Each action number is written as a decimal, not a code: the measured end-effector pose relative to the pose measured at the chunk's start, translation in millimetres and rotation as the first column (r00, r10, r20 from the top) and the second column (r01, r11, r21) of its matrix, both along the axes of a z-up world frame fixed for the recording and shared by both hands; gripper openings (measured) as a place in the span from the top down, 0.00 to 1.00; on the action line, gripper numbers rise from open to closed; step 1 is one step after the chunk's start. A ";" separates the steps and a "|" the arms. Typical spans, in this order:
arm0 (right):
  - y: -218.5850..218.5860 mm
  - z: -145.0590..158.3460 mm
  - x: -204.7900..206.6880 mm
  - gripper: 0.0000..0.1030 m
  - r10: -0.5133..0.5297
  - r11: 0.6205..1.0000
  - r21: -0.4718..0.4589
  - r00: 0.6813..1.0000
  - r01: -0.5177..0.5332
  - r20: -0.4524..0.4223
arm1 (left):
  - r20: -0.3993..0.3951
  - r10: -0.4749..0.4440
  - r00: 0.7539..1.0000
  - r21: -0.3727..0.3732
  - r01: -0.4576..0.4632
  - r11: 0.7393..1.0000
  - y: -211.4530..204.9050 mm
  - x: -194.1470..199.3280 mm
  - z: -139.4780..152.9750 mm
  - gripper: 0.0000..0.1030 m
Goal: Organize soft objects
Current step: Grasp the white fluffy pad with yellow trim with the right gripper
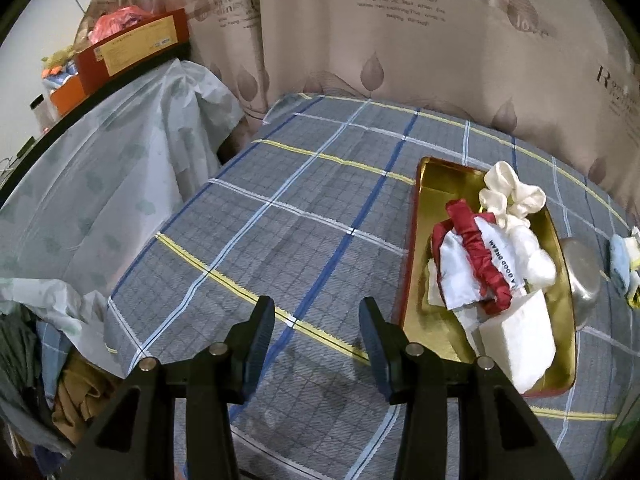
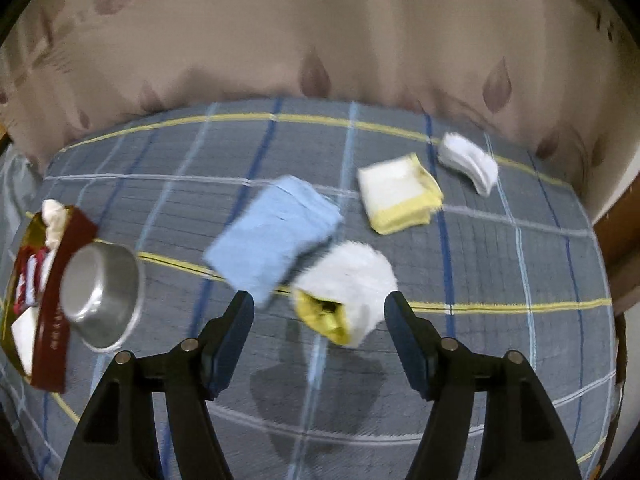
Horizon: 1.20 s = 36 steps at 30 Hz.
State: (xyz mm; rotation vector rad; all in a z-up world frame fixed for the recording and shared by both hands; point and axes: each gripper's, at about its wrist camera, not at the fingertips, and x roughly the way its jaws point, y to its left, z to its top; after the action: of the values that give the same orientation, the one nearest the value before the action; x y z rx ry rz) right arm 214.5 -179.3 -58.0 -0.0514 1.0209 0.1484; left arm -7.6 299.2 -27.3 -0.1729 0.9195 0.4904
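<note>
- A bed or table covered in a grey plaid cloth (image 1: 304, 216) with blue, white and yellow lines fills both views; a beige curtain (image 1: 400, 40) printed with leaves hangs behind it.
- A long red tray (image 1: 412, 240) with a gold inside lies on the cloth at the right of the left wrist view. It holds soft things in a heap — a cream scrunchie (image 1: 512, 192), a red scrunchie (image 1: 476, 248), a white printed cloth and a white folded pad (image 1: 520, 340).
- A metal bowl (image 2: 100, 292) sits touching the tray's far side, tipped on its side.
- On open cloth in the blurred right wrist view: a light blue folded cloth (image 2: 272, 236), a white and yellow folded cloth (image 2: 400, 192), a small white stack (image 2: 468, 162) and a white fluffy item (image 2: 352, 284) with yellow inside.
- The left gripper (image 1: 316, 340) hovers over bare cloth near the tray, fingers spread, nothing between them.
- The right gripper (image 2: 320, 336) hovers just short of the fluffy item — fingers spread, empty.
</note>
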 end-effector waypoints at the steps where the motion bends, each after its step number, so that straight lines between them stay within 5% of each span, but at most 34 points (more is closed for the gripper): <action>1: -3.3 -4.2 3.8 0.37 -0.005 1.000 0.005 1.000 0.005 -0.009 | -0.002 -0.005 1.000 -0.003 0.005 1.000 -1.6 0.5 0.8 0.57; 5: -13.2 -16.4 15.6 0.29 -0.025 1.000 0.006 0.999 0.025 -0.028 | -0.014 -0.025 1.000 0.018 0.025 1.000 -12.0 3.4 4.4 0.57; 16: -16.9 -42.7 42.8 0.29 0.037 0.999 0.034 0.996 -0.035 -0.080 | -0.037 -0.198 0.979 0.036 0.200 0.979 -80.5 39.9 18.9 0.57; 27: -40.7 -46.3 32.0 0.52 0.066 0.994 0.084 0.997 -0.064 -0.031 | -0.035 -0.438 0.898 -0.026 0.437 0.899 -190.3 99.8 25.3 0.57; 36: -102.2 -36.1 -2.5 0.53 -0.064 0.998 -0.002 0.994 0.064 0.087 | -0.019 -0.576 0.817 -0.082 0.573 0.816 -272.0 140.7 15.7 0.57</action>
State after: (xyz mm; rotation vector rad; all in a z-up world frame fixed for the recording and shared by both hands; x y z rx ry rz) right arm 212.0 -281.5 -94.2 -0.0290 0.9346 0.0849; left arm 133.1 27.2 -11.6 0.0569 0.9783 -0.1075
